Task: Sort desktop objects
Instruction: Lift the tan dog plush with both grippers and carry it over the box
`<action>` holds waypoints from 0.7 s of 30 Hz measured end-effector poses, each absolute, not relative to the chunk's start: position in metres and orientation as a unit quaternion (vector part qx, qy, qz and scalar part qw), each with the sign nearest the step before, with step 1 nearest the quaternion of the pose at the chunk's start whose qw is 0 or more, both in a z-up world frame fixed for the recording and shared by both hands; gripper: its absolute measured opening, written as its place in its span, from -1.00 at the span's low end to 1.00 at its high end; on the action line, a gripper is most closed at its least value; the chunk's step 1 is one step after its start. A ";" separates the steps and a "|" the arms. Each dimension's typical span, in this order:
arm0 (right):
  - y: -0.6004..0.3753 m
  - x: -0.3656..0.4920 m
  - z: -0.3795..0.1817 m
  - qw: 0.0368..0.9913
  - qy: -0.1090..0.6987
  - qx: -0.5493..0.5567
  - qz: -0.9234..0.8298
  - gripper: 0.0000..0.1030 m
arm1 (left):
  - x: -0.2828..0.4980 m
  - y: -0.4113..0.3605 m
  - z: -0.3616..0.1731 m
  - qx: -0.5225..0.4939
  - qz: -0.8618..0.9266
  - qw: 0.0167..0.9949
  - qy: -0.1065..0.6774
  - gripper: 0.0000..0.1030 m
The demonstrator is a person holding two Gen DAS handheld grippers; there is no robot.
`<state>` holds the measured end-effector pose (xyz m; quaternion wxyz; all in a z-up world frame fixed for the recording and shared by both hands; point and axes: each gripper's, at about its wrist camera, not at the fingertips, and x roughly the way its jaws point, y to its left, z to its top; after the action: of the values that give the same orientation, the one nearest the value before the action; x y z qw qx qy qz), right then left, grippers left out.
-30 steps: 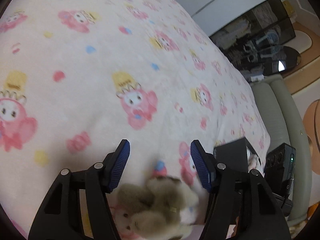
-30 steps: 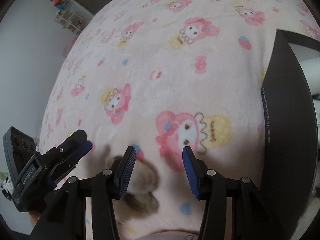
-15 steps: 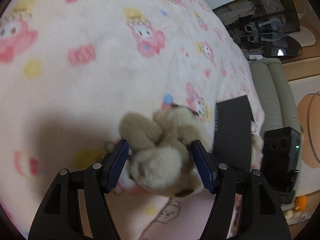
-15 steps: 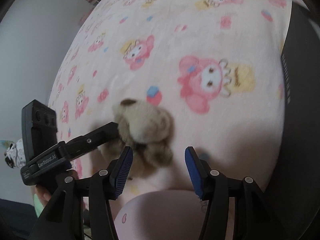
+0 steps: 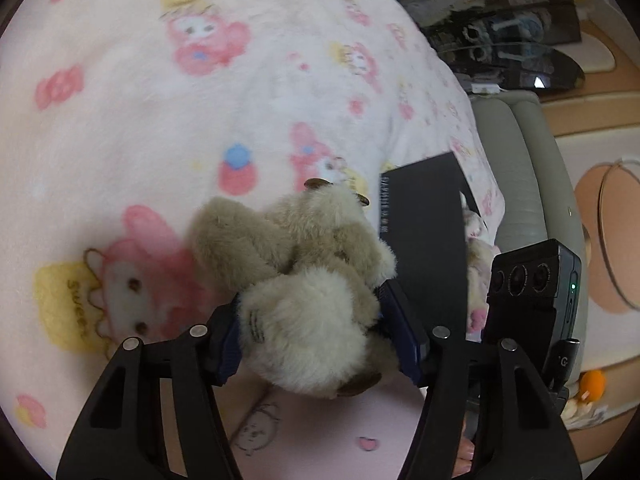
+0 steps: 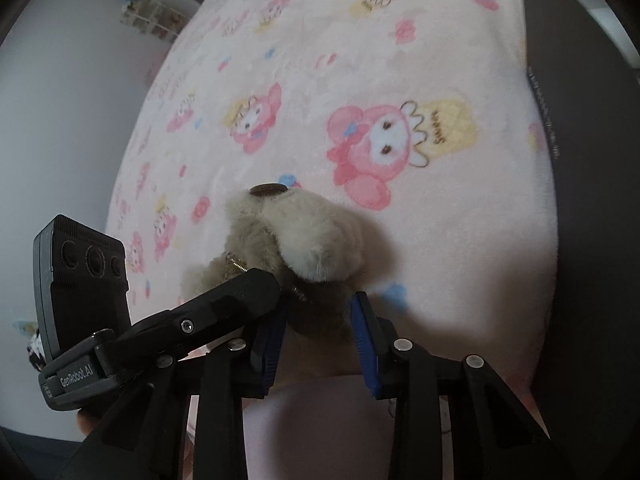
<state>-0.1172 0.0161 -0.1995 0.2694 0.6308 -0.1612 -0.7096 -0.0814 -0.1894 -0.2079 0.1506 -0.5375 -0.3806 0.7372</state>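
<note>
A beige plush toy (image 5: 308, 280) with brown ear tips lies on the pink cartoon-print blanket (image 5: 160, 120). My left gripper (image 5: 316, 336) is shut on the plush toy, its blue pads pressed into the fur. In the right wrist view the plush toy (image 6: 304, 236) sits just ahead of my right gripper (image 6: 320, 336), which is open and empty, with the left gripper's finger (image 6: 236, 296) clamped on the toy. A black box (image 5: 424, 232) stands on the blanket right of the toy, and fills the right edge of the right wrist view (image 6: 592, 200).
The right gripper's camera body (image 5: 532, 280) is at the right. A grey sofa (image 5: 528, 168) and dark shelves (image 5: 500, 40) lie beyond the blanket's edge. A pale pink cushion (image 5: 320, 432) lies under the grippers. A grey wall (image 6: 72, 100) stands at left.
My left gripper has come forward around the plush toy and shut on it. The right gripper has stayed open while both views drew closer to the toy.
</note>
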 end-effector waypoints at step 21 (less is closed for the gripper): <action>0.170 -0.100 -0.078 0.272 -0.171 0.522 -0.790 -0.45 | -0.090 -0.029 -0.093 -0.452 0.787 0.270 -0.321 0.19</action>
<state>-0.1004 0.1697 -0.0784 0.2719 0.5220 -0.1715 -0.7900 -0.0901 -0.0294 -0.0931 0.2702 -0.4523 -0.3214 0.7868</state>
